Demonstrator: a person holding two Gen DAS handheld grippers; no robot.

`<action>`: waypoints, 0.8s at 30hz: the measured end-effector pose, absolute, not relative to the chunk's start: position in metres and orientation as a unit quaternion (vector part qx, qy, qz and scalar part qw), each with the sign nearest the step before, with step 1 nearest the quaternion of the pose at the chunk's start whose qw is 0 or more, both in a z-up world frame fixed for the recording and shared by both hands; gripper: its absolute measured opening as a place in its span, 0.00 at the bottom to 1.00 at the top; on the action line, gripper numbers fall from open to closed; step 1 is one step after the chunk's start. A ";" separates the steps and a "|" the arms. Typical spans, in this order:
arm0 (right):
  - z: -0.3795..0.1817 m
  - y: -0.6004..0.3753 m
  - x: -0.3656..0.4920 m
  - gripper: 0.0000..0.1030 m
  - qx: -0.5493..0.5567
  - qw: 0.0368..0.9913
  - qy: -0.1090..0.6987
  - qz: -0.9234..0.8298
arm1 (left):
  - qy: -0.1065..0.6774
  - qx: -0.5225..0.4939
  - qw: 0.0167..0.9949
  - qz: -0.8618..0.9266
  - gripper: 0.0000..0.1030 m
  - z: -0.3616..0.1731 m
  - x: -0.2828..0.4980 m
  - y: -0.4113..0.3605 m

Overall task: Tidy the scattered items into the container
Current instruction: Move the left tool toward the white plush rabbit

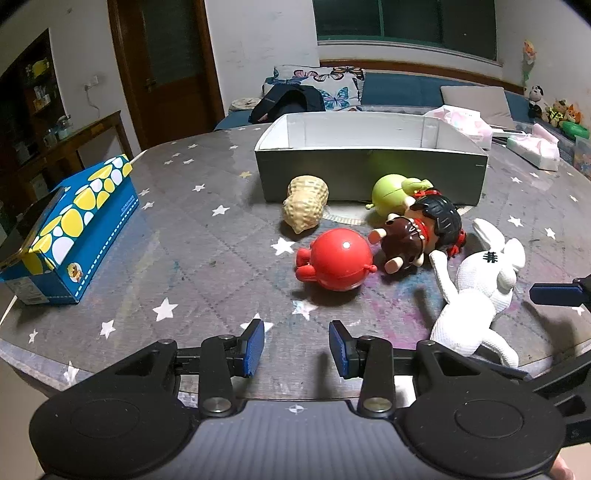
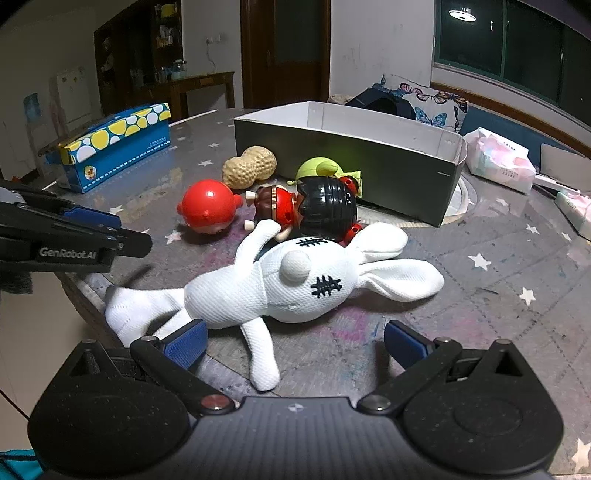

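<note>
Sizing up from biggest down: grey container (image 1: 369, 177) near counter (image 1: 184, 258) far edge, inside hidden from both views. White plush rabbit (image 2: 280, 284) at near edge, likely soft and light; best pinched at torso. Red round toy (image 1: 338, 260), looks hard, slick, roll-prone. Left gripper (image 1: 296, 349) and right gripper (image 2: 293, 341) spread wide, empty.

- I saw white walls (image 1: 258, 37) behind a dark wooden door (image 1: 166, 62).
- A green-framed window (image 1: 402, 22) was dark; a ceiling lamp (image 2: 461, 14) reflected in it.
- A blue sofa (image 1: 399, 92) held a butterfly cushion (image 1: 325, 86).
- A wooden side table (image 2: 195, 86) stood by a shelf (image 1: 29, 88).
</note>
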State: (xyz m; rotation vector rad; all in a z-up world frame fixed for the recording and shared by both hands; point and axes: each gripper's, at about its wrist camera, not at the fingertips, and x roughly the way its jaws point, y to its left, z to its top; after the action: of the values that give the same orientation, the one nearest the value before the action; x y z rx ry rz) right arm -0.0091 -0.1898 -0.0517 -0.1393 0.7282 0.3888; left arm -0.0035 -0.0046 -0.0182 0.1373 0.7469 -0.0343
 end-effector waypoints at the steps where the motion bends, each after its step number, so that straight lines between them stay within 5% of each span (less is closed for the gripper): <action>1: -0.053 -0.189 -0.007 1.00 -0.068 0.913 0.355 0.188 | 0.365 0.066 0.929 -0.016 0.40 -0.018 -0.003 -0.004; 24: -0.052 -0.173 0.027 1.00 -0.056 0.919 0.356 0.162 | 0.367 0.068 0.928 -0.008 0.40 -0.016 -0.003 0.000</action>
State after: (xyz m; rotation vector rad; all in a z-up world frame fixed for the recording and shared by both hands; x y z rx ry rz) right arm 0.0271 -0.1731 -0.0519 -0.1155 0.7313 0.3327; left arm -0.0032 -0.0002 -0.0165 0.1388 0.7515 -0.0163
